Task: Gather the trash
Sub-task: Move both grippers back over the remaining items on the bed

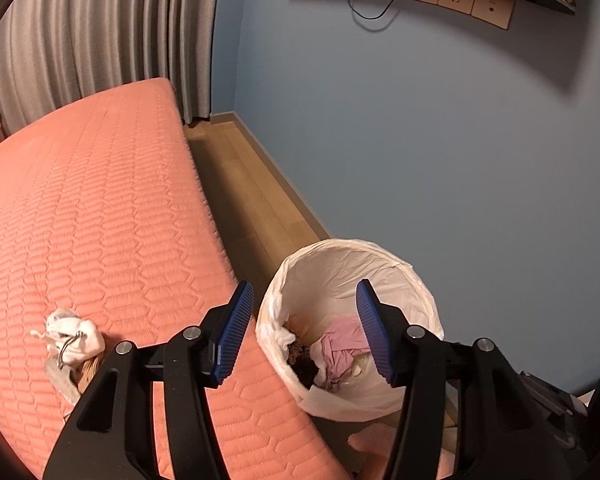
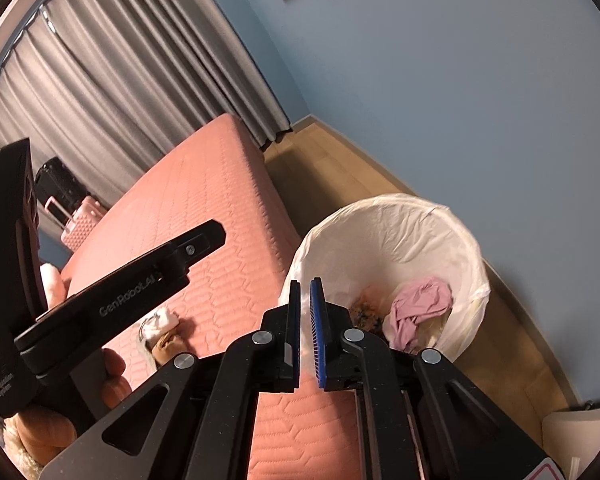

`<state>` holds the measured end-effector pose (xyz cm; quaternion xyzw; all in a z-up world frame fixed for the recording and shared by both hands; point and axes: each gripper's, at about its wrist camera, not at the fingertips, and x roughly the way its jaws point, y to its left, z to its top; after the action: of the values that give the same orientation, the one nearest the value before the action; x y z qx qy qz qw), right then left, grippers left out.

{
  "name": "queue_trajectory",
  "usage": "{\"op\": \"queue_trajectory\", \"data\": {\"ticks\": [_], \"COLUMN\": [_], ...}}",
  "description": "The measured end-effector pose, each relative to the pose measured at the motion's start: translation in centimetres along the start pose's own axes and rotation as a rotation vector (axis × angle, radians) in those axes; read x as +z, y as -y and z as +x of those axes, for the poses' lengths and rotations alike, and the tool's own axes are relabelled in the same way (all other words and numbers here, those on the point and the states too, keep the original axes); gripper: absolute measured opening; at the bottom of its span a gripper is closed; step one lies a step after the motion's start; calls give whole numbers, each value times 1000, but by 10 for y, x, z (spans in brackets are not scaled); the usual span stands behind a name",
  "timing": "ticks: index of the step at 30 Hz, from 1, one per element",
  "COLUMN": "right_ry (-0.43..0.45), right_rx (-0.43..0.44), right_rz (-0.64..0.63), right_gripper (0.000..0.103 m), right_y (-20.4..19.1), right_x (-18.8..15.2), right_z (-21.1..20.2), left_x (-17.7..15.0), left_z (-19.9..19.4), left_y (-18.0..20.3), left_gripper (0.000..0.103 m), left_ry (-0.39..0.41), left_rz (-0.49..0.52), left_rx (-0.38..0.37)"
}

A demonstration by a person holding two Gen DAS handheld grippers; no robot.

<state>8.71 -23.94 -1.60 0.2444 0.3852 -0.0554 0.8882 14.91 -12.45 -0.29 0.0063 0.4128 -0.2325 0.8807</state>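
Observation:
A white-lined trash bin (image 1: 380, 256) stands on the floor beside the bed; it holds a pink crumpled piece (image 1: 342, 344) and dark scraps. It also shows in the right wrist view (image 2: 400, 216). My left gripper (image 1: 306, 332) is open and empty, above the bin's near rim. A white crumpled wad (image 1: 74, 338) with a metal ring lies on the pink mattress (image 1: 100, 208), left of the left gripper, over a brown item (image 1: 88, 370). My right gripper (image 2: 305, 330) is nearly shut with nothing between its pads, over the mattress edge by the bin. The wad shows there too (image 2: 162, 320).
Grey curtains (image 1: 100, 32) hang behind the bed. A blue wall (image 1: 420, 140) runs close behind the bin, with a strip of wood floor (image 1: 252, 184) between. A pink suitcase (image 2: 80, 224) and a black one stand beyond the bed. The left gripper's body (image 2: 112, 300) crosses the right view.

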Motion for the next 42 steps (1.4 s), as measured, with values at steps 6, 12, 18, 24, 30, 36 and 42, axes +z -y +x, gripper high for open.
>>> {"op": "queue_trajectory", "data": {"ticks": [6, 12, 18, 24, 30, 36, 42], "right_ry": [-27, -47, -68, -92, -115, -160, -218], "right_rx": [18, 33, 48, 62, 75, 87, 87], "right_rz": [-30, -71, -115, -164, -208, -261, -316], "right_gripper": [9, 9, 10, 10, 17, 19, 28], "right_y": [-22, -44, -70, -98, -127, -157, -183], "right_x": [-10, -18, -26, -36, -47, -62, -83], "right_z": [5, 9, 14, 24, 33, 50, 78], "left_x": [-10, -19, -29, -38, -49, -66, -90], "left_z": [-9, -19, -28, -39, -48, -56, -53], "left_y": [-20, -45, -70, -101, -136, -174, -215], "left_gripper": [51, 51, 52, 58, 58, 67, 71], "left_ry": [-5, -5, -3, 5, 2, -8, -47], "left_rz": [-35, -82, -132, -187, -242, -318, -407], "left_rx": [21, 45, 75, 116, 144, 193, 230]}}
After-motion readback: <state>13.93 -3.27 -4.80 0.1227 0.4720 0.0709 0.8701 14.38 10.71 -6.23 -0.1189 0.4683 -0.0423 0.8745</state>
